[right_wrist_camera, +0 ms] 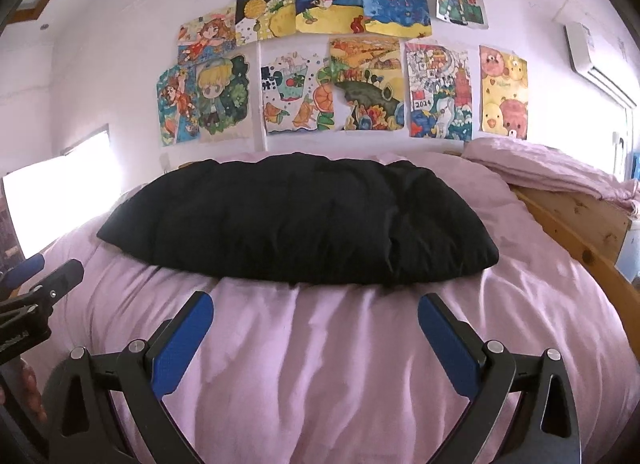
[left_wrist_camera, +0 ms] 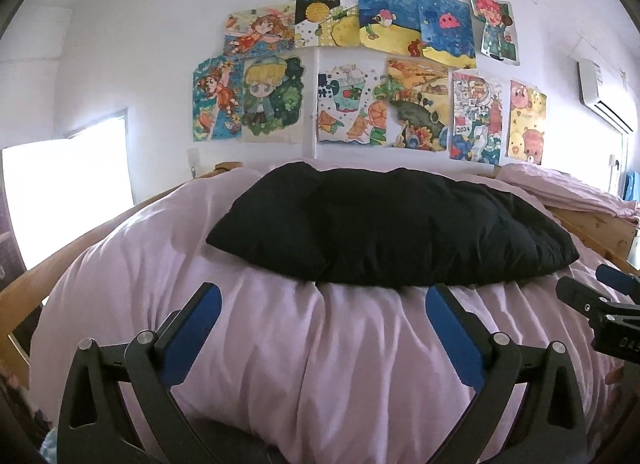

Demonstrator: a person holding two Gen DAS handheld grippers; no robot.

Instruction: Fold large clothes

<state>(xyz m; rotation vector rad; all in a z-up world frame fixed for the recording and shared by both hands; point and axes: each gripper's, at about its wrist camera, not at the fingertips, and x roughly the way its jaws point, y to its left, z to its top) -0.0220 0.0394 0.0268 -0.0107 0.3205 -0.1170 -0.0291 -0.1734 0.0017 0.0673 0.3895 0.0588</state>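
A black puffy garment [left_wrist_camera: 392,228] lies in a wide bundle across the far half of a bed covered in pink bedding [left_wrist_camera: 312,352]. It also shows in the right wrist view [right_wrist_camera: 296,224]. My left gripper [left_wrist_camera: 322,296] is open and empty, hovering over the pink bedding just short of the garment's near edge. My right gripper [right_wrist_camera: 314,304] is open and empty too, at the same distance from the garment. The right gripper shows at the right edge of the left wrist view [left_wrist_camera: 600,296]; the left gripper shows at the left edge of the right wrist view [right_wrist_camera: 40,276].
A wooden bed frame [right_wrist_camera: 580,224] runs along the right side with a folded pink blanket [right_wrist_camera: 552,172] on it. Children's drawings [left_wrist_camera: 360,64] cover the white wall behind the bed. A bright window [left_wrist_camera: 68,192] is at left, an air conditioner [left_wrist_camera: 604,96] at upper right.
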